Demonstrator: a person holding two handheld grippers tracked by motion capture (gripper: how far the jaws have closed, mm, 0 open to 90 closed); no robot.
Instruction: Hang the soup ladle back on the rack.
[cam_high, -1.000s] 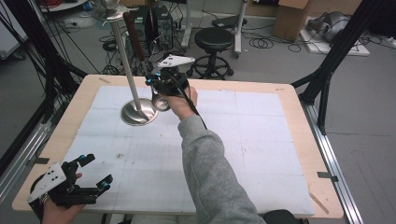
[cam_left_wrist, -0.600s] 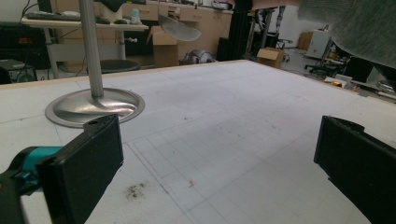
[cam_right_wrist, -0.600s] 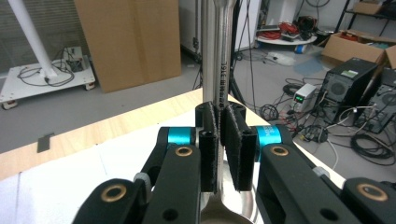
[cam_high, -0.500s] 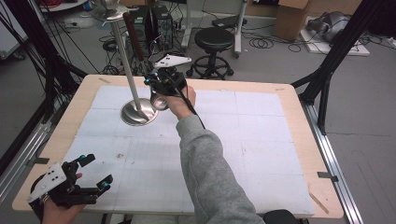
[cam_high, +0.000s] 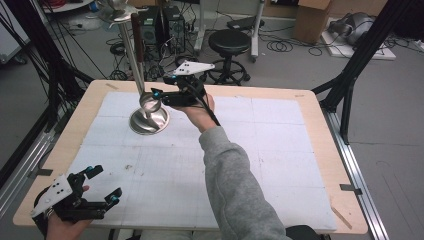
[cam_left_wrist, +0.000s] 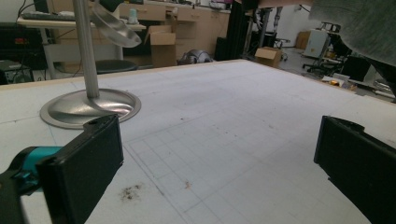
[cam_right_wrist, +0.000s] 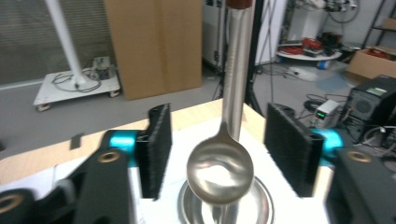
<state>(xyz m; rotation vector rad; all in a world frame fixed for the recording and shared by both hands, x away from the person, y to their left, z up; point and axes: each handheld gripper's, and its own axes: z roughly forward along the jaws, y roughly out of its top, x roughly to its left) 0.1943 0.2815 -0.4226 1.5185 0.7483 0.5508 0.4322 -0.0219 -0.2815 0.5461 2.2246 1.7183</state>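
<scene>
The ladle (cam_right_wrist: 220, 172) is seen hanging from the stand (cam_high: 148, 121) at the far left of the table (cam_high: 310, 150), its bowl just above the round base. The right gripper (cam_high: 156, 98) has just been opened; its jaws are apart on both sides of the bowl, not pressing it. The left gripper (cam_high: 102, 186) is held open near the front edge. The ladle is judged stiff, smooth and slippery; the thin neck is the better hold. No readable writing is seen.

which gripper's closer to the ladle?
Right. The right gripper has just opened its jaws, with the ladle hanging between them, untouched. The left gripper sits open at the table's near-left corner, far off.
</scene>
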